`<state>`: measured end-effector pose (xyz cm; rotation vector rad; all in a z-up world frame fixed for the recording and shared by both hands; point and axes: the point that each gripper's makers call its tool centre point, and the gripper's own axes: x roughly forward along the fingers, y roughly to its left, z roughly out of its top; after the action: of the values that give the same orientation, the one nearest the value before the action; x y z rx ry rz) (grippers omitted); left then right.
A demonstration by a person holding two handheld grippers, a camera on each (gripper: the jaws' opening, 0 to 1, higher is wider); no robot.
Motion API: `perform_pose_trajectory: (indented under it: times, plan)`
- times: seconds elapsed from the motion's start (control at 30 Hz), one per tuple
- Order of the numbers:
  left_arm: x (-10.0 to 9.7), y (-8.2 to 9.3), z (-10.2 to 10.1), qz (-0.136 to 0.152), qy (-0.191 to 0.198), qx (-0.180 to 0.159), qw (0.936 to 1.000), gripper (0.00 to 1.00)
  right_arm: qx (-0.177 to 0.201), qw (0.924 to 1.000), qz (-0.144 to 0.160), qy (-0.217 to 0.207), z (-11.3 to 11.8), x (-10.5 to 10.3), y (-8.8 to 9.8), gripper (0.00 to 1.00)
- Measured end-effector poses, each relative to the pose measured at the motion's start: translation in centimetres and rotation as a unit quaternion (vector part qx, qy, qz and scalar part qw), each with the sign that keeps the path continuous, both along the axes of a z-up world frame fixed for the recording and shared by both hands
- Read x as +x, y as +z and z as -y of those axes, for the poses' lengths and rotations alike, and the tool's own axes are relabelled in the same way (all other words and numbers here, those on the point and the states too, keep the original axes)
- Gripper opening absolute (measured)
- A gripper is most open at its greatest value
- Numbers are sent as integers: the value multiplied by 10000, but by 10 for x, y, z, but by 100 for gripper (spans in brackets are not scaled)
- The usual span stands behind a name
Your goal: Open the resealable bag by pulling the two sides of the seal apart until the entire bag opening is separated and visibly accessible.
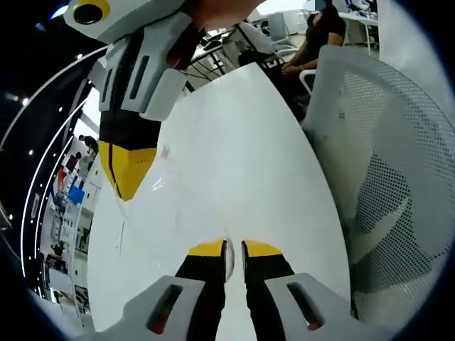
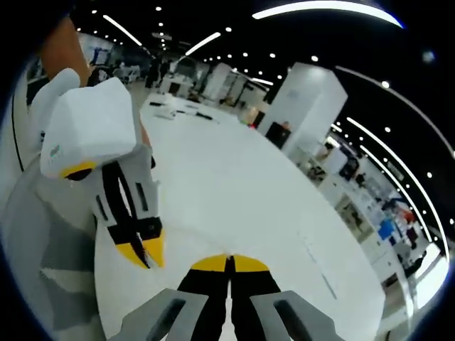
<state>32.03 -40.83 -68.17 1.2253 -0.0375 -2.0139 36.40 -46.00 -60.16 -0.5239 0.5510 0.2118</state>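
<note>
The resealable bag (image 1: 162, 179) is clear film lying on the white table (image 1: 249, 142), marked mostly by faint glints. In the left gripper view, my left gripper (image 1: 235, 250) is shut on a thin clear edge of the bag that stands between its yellow tips. My right gripper (image 1: 129, 186) comes down from the upper left, its yellow tip closed at the bag's other side. In the right gripper view, my right gripper (image 2: 229, 263) has its jaws pressed together over a faint fold of film. The left gripper (image 2: 145, 254) stands close by on its left, tips together.
A white mesh chair (image 1: 387, 149) stands against the table's right edge. A seated person (image 1: 320, 35) is beyond the far end. Small items (image 2: 178, 108) lie on the far tabletop near a white pillar (image 2: 306, 99). The table edge (image 2: 334, 284) curves away to the right.
</note>
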Motion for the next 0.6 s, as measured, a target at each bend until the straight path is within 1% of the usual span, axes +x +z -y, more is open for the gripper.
perform_pose_trajectory:
  times: [0.13, 0.17, 0.27, 0.3, 0.37, 0.4, 0.43, 0.5, 0.57, 0.6]
  plan:
    - [5, 0, 3, -11, 149, -62, 9999, 12, 23, 10000, -7, -12, 1, 0, -1, 0]
    - [8, -1, 5, 177, 72, -135, 9997, 14, 37, 10000, -28, 9, 1, 2, -5, 0]
    - [9, -2, 5, 220, 92, -148, 9996, 19, 14, 10000, -35, 15, 1, 3, -7, 0]
    - [10, -2, 5, 216, 120, -166, 9996, 20, 7, 10000, -28, 28, 0, 4, -8, 0]
    - [12, -3, 6, 184, 182, -176, 9995, 21, 13, 10000, -52, 37, 0, 4, -11, 0]
    - [17, -3, 8, 148, 303, -236, 9992, 22, -25, 9999, -112, 90, 0, 6, -16, 0]
    - [17, -1, 9, 42, 358, -275, 9990, 22, -15, 9998, -178, 84, 3, 7, -21, 0]
    - [23, 0, 12, 3, 460, -355, 9983, 22, 36, 9997, -253, 38, 7, 9, -25, 0]
    - [28, 6, 18, -237, 664, -473, 9964, 22, 11, 9989, -472, -79, 13, 11, -40, 0]
    - [28, 9, 20, -290, 666, -528, 9960, 22, 26, 9979, -612, -195, 19, 10, -50, 0]
